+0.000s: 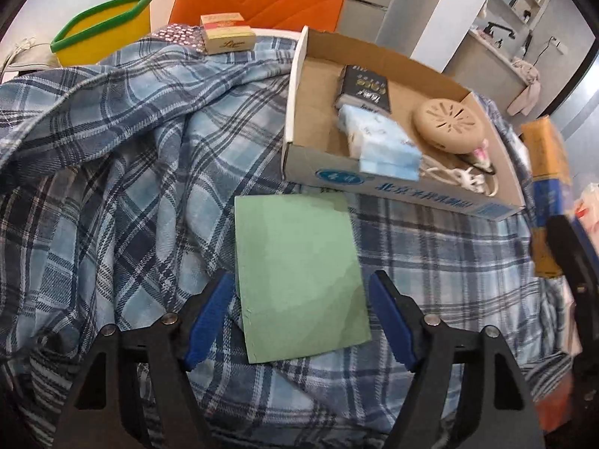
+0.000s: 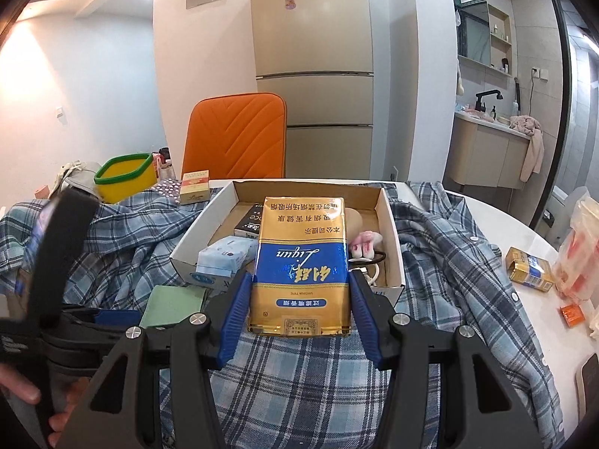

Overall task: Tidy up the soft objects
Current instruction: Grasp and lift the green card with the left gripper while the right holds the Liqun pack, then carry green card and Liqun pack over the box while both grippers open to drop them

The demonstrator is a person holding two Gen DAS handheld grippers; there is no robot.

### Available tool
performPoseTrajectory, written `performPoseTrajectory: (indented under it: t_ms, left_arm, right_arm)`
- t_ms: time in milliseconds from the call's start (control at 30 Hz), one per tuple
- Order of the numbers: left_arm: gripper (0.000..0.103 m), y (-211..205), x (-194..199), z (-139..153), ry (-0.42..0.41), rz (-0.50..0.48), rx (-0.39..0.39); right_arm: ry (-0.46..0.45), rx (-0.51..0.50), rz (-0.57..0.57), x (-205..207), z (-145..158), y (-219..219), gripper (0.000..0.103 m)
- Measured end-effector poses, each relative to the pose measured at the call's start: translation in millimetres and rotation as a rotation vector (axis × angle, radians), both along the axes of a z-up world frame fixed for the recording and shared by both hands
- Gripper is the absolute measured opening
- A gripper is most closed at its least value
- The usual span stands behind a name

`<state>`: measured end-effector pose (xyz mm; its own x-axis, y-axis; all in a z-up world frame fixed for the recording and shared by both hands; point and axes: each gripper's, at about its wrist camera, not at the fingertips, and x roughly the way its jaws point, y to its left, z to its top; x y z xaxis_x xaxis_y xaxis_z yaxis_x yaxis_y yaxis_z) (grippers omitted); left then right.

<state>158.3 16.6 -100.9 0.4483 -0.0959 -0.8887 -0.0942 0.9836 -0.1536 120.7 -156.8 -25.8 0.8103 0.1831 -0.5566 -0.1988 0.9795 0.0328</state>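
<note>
A: So, nearest first: how many grippers, and how do they stand?

B: Two. The left gripper (image 1: 301, 318) has its blue ribbed fingers (image 1: 211, 314) spread wide on either side of a flat, matte green cloth (image 1: 299, 277), and I cannot tell whether they touch it. The right gripper (image 2: 299, 314) is clamped on one glossy gold-and-blue carton (image 2: 301, 262), a rectangular pack held above the near edge of the box.

A: And under them?

B: One blue plaid shirt (image 1: 123, 157), soft woven fabric, rumpled into folds on the left and flatter on the right, draped over the white table (image 2: 498, 224). The green cloth lies on it, just near of the cardboard box (image 1: 374, 183).

A: What does the box hold?

B: It is a shallow open tray of brown card with a white printed front. Inside I count one pale blue soft packet (image 1: 378, 138) at the near left, one dark pack with gold lettering (image 1: 365, 88) farther back, one round beige plastic disc with slots (image 1: 449, 121) on the right, and one white cord (image 1: 464, 179) at the near right.

A: Farther off?

B: One small cream-and-red carton (image 1: 227, 33) sits on the shirt's far left, one yellow bin with a green rim (image 1: 103, 26) left of that, and one orange padded chair (image 2: 236, 138) behind. A second gold-and-blue pack (image 2: 529, 269) lies on the bare table at the right.
</note>
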Motion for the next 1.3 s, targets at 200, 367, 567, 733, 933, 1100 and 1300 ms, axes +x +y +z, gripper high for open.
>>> performPoseTrajectory:
  t_ms: [200,367,567,733,933,1100,1300]
  left_arm:
    - [0.073,-11.2,-2.5,-2.0,-0.023,-0.027,0.090]
    - [0.071,-12.0,-10.0,4.7,-0.064,-0.009,0.124]
    - [0.071,-20.1,-33.9,24.5,-0.181,-0.037,0.146]
    - [0.071,-28.1,-64.2,49.9,-0.384,-0.031,0.234]
    - [0.071,-22.9,-79.1,79.8,-0.566,-0.077,0.197]
    - [0.071,-23.3,-75.4,107.3,-0.699,-0.133,0.163]
    - [0.071,-35.0,-63.4,137.8,-0.827,-0.159,0.188]
  right_arm:
    - [0.002,-0.007,0.007,0.1,-0.6,2.0,0.055]
    - [-0.002,0.004,0.010,-0.4,0.4,0.8,0.055]
    - [-0.003,0.013,0.013,-1.3,1.8,-1.0,0.055]
    - [-0.020,0.032,0.032,-3.6,5.6,-2.0,0.055]
    - [-0.083,0.079,0.058,-9.3,20.1,-10.3,0.055]
    - [-0.170,0.088,0.023,-11.1,40.1,-24.5,0.055]
    - [-0.225,0.064,0.013,0.1,65.9,-31.9,0.055]
